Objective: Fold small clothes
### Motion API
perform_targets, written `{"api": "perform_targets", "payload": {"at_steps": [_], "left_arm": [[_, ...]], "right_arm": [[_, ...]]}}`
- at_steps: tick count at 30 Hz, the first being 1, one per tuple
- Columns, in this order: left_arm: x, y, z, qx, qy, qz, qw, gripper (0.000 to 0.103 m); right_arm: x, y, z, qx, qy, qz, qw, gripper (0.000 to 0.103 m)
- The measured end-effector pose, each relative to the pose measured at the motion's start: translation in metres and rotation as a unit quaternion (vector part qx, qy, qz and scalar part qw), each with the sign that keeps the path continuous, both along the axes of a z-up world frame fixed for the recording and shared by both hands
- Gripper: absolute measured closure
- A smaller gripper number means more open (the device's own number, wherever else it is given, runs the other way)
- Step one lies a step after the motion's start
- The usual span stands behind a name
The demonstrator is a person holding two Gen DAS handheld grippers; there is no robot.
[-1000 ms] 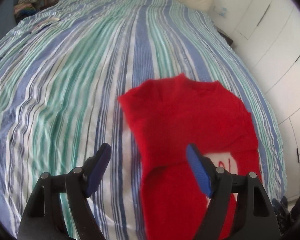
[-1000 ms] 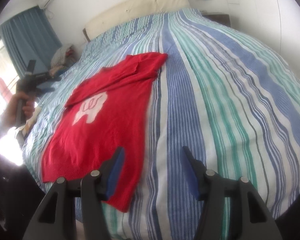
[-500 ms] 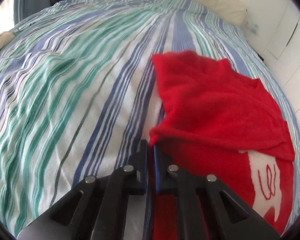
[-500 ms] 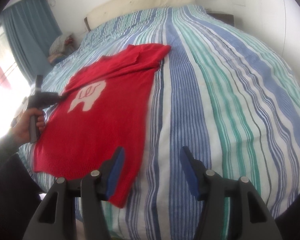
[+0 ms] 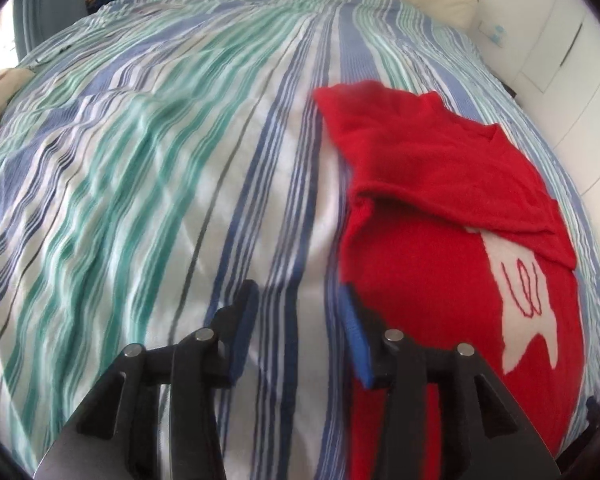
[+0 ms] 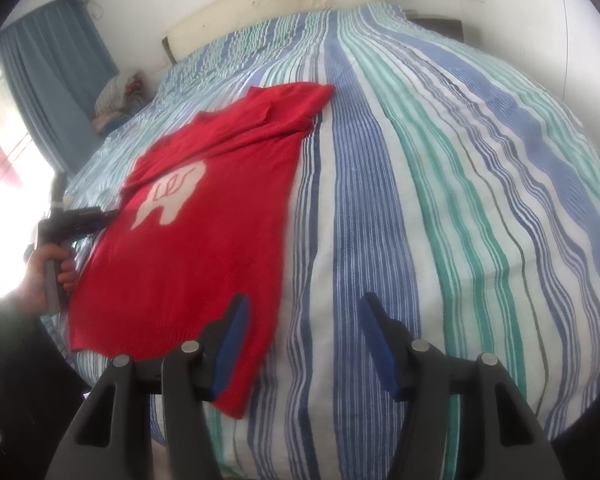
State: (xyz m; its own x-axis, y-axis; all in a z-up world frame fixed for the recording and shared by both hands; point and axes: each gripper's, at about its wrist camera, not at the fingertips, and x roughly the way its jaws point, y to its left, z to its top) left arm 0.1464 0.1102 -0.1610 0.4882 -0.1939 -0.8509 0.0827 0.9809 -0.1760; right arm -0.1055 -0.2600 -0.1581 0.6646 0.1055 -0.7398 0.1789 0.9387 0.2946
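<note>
A: Where is the sweater (image 5: 440, 240)?
B: At the right of the frame, just beside the left gripper (image 5: 300, 316). Its jaws stand apart, holding nothing.
A: And the right gripper (image 6: 304, 338)?
B: Also apart. The hem lies under its left finger (image 6: 230, 338).
A: The material?
B: Red knit, white patch (image 6: 170, 196), one sleeve folded in, on a striped cover (image 6: 440, 200).

The left gripper (image 5: 298, 312) is hovering with its blue-padded fingers (image 5: 356, 330) spread apart, gripping nothing. In the right wrist view, the same tool is showing at the far left, where the person's left hand (image 6: 50, 274) is wrapping around its handle, the dark sleeve of the forearm trailing toward the near left corner. The right gripper (image 6: 304, 334) is reaching forward with its jaws gaping wide, its blue pads (image 6: 232, 340) pinching nothing.
</note>
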Motion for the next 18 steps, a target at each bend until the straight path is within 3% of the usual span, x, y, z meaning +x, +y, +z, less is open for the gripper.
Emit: {"api": "perform_targets", "payload": {"at_steps": [3, 6, 10, 13, 16, 18], "left_arm": [[-0.022, 0.014, 0.016, -0.007, 0.024, -0.006, 0.9997, 0.046], [-0.053, 0.011, 0.028, -0.029, 0.061, -0.039, 0.9969, 0.029], [-0.098, -0.016, 0.021, -0.022, 0.098, -0.087, 0.9912, 0.025], [-0.118, -0.042, 0.005, 0.01, 0.106, -0.11, 0.9882, 0.025], [-0.133, -0.07, -0.003, 0.085, 0.088, -0.131, 0.9839, 0.024], [-0.141, -0.079, -0.004, 0.111, 0.087, -0.139, 0.9801, 0.022]], "right_arm": [[0.0, -0.005, -0.001, 0.006, 0.003, -0.011, 1.0, 0.046], [0.0, -0.004, 0.005, 0.004, 0.0, -0.009, 1.0, 0.046], [0.007, 0.012, 0.011, 0.0, 0.019, 0.039, 0.999, 0.043], [0.013, 0.022, 0.011, 0.004, 0.042, 0.07, 0.997, 0.043], [0.018, 0.042, 0.022, -0.015, 0.027, 0.118, 0.993, 0.043], [0.025, 0.059, 0.023, -0.033, 0.023, 0.153, 0.987, 0.043]]}}
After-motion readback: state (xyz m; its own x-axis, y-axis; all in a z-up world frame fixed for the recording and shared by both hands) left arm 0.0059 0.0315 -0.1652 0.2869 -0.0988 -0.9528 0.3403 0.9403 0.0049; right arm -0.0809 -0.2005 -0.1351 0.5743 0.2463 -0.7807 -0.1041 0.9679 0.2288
